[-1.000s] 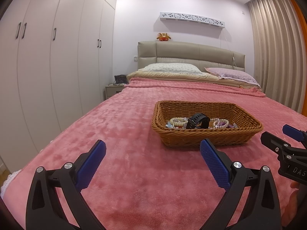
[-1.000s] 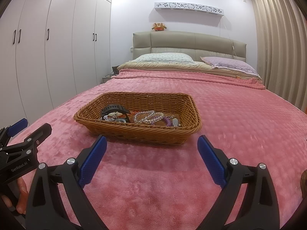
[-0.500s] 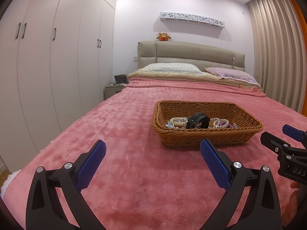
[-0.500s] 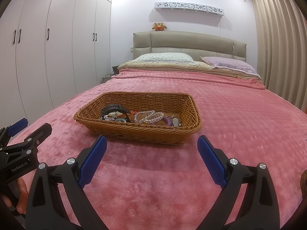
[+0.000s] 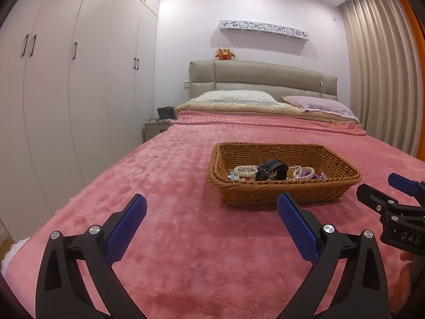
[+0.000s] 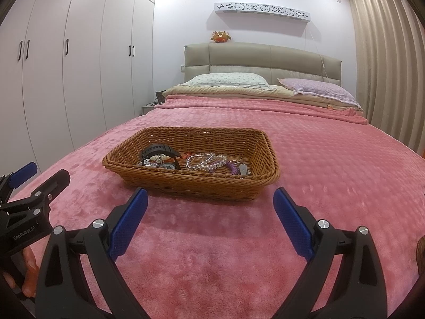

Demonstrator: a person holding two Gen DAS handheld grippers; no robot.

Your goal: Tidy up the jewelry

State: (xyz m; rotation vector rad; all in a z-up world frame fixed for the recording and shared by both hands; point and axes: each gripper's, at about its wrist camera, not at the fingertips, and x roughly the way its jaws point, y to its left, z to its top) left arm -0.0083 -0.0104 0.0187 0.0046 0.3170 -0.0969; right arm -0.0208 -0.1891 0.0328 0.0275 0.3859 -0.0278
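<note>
A brown wicker basket (image 5: 289,195) sits on the pink bedspread; it also shows in the right wrist view (image 6: 196,183). Inside lie a black watch (image 5: 271,168) (image 6: 159,152), a white bead bracelet (image 5: 243,170), clear bead bracelets (image 6: 205,160) and a purple bracelet (image 6: 233,168). My left gripper (image 5: 211,219) is open and empty, short of the basket's near left corner. My right gripper (image 6: 209,212) is open and empty, just in front of the basket. Each gripper shows at the edge of the other's view: the right one (image 5: 393,202), the left one (image 6: 32,186).
The pink bedspread (image 6: 332,164) covers a wide bed with two pillows (image 5: 236,97) at a padded headboard. White wardrobes (image 5: 66,79) line the left wall. A nightstand (image 5: 156,127) stands by the bed head. Curtains (image 5: 382,66) hang at the right.
</note>
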